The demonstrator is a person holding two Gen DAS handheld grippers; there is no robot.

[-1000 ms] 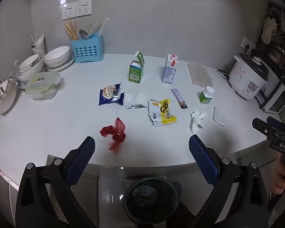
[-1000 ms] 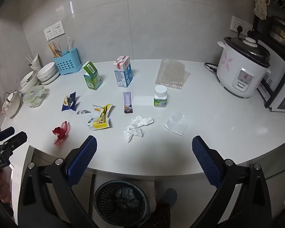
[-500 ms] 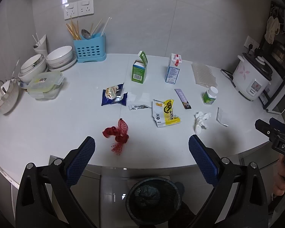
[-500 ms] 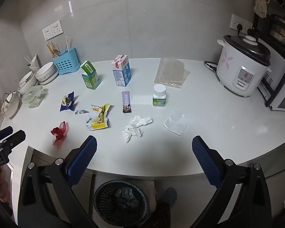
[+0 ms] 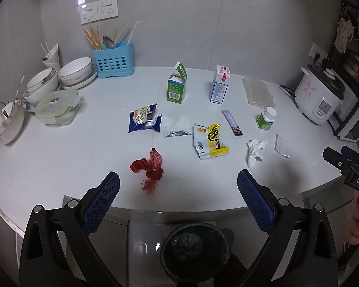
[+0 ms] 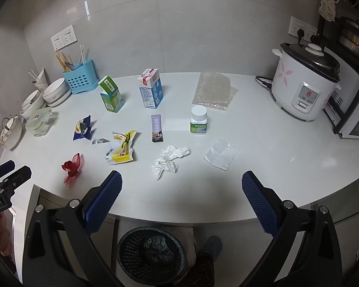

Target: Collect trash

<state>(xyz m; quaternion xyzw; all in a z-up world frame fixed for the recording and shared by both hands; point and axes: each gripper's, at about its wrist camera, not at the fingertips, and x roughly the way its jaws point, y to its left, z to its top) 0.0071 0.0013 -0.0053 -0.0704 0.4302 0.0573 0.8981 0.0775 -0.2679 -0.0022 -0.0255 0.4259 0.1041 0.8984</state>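
Trash lies on the white counter (image 5: 59, 167): a red net bag (image 5: 149, 167) (image 6: 71, 166), a yellow wrapper (image 5: 210, 141) (image 6: 120, 150), a blue snack bag (image 5: 143, 118), a crumpled tissue (image 5: 255, 151) (image 6: 168, 160), a clear plastic bag (image 6: 221, 153), a purple sachet (image 6: 156, 128). A dark mesh bin (image 5: 195, 250) (image 6: 152, 251) stands on the floor below the counter edge. My left gripper (image 5: 178, 192) is open and empty, just in front of the red net bag. My right gripper (image 6: 182, 191) is open and empty, in front of the tissue.
A green carton (image 5: 177, 86), a blue milk carton (image 5: 219, 87), a pill bottle (image 5: 265, 118) and bubble wrap (image 6: 214, 91) stand further back. Bowls (image 5: 75, 71), a food box (image 5: 56, 106) and a blue utensil holder (image 5: 113, 58) are at the left. A rice cooker (image 6: 306, 81) is at the right.
Both grippers have pulled back and risen slightly; the counter items sit a little lower in both views. Both stay open and empty.
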